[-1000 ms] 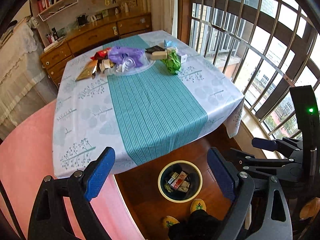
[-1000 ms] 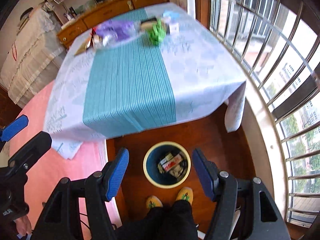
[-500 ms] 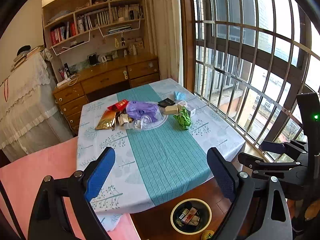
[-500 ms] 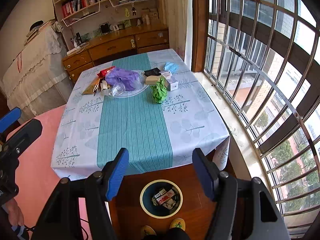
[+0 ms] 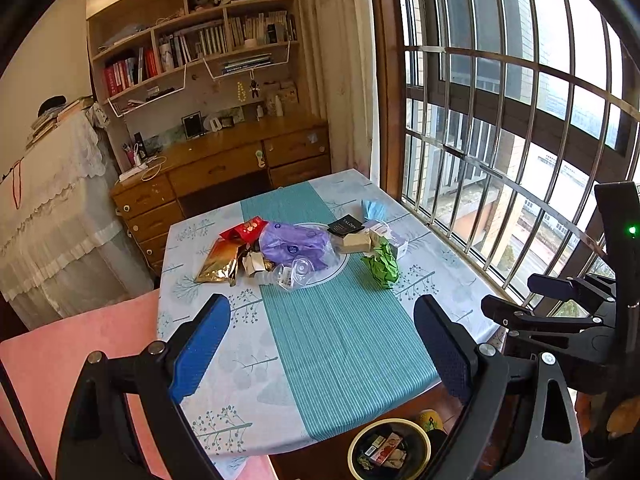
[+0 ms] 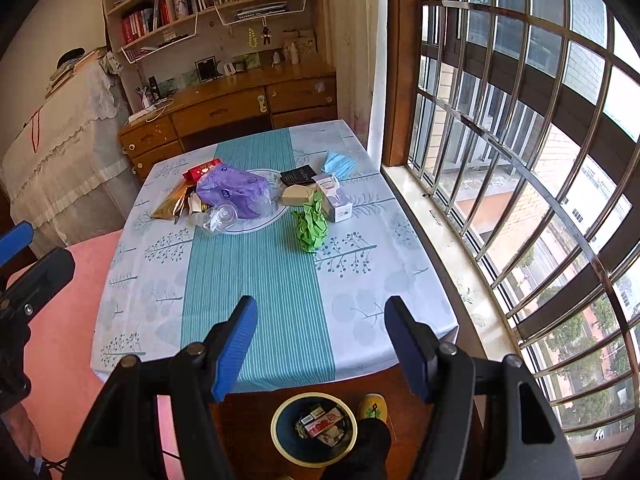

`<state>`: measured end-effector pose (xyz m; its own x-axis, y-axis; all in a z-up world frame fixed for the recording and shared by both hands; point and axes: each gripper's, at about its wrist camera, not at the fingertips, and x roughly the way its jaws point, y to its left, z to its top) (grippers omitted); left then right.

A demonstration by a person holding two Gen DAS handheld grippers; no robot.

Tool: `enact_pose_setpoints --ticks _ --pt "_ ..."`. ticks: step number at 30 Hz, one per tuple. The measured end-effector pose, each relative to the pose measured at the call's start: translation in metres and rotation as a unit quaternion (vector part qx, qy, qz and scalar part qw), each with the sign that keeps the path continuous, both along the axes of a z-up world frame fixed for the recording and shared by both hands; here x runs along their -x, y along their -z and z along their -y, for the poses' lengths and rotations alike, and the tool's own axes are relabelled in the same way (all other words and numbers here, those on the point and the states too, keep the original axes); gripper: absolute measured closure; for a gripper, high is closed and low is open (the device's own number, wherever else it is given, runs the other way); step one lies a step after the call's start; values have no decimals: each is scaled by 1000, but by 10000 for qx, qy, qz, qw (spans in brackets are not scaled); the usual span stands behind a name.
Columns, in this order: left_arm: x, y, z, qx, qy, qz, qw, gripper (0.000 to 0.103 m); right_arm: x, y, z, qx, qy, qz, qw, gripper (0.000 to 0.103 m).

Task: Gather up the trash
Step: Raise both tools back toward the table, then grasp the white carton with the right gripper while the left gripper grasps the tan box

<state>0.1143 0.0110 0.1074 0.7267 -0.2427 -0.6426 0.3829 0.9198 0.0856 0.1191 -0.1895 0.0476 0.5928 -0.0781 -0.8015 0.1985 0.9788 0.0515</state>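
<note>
Both tools are lifting away from the floor since a second ago: the trash bin [image 6: 313, 428], then central under them, is now sitting at the bottom edge of both views, and the bookshelf [image 5: 192, 52] is coming into sight. The left tool [image 5: 320, 344] is hanging over the near part of the table [image 5: 344, 344] with its blue pads spread wide apart and nothing between them; the right tool [image 6: 320, 340] is likewise gaping empty above the near edge of the cloth. The trash is lying clustered at the far half of the table: a purple bag [image 6: 232, 190], a gold pouch [image 5: 218, 262], a red packet [image 5: 246, 230], a crumpled green wrapper [image 6: 310, 226], a black card [image 6: 298, 176] and a blue mask [image 6: 338, 164]. The right view is showing a white carton [image 6: 336, 200] clearly, half hidden behind the green wrapper in the left view; the left view alone is catching the right tool's body at its right side.
</note>
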Motion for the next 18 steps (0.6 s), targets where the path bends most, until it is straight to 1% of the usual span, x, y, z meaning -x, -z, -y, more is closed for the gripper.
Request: enact_pose_setpoints --ticks 5,8,12,17,18 --pt "-49 10 29 -84 -201 -50 9997 11 -50 18 23 38 -292 -135 9995 37" --pt "-87 23 53 -93 -361 -237 9990 11 -86 34 39 -13 -565 -313 9979 37" --pt "-143 50 87 -136 -644 -738 9951 11 -135 58 67 -41 -750 -596 9954 37" --pt "-208 95 119 -118 -992 -1446 9844 11 -196 93 100 -315 -1108 -1013 9882 37" --pt "-218 102 124 -107 -1075 -1564 9818 12 -208 101 104 -337 -1192 -1096 9862 40"
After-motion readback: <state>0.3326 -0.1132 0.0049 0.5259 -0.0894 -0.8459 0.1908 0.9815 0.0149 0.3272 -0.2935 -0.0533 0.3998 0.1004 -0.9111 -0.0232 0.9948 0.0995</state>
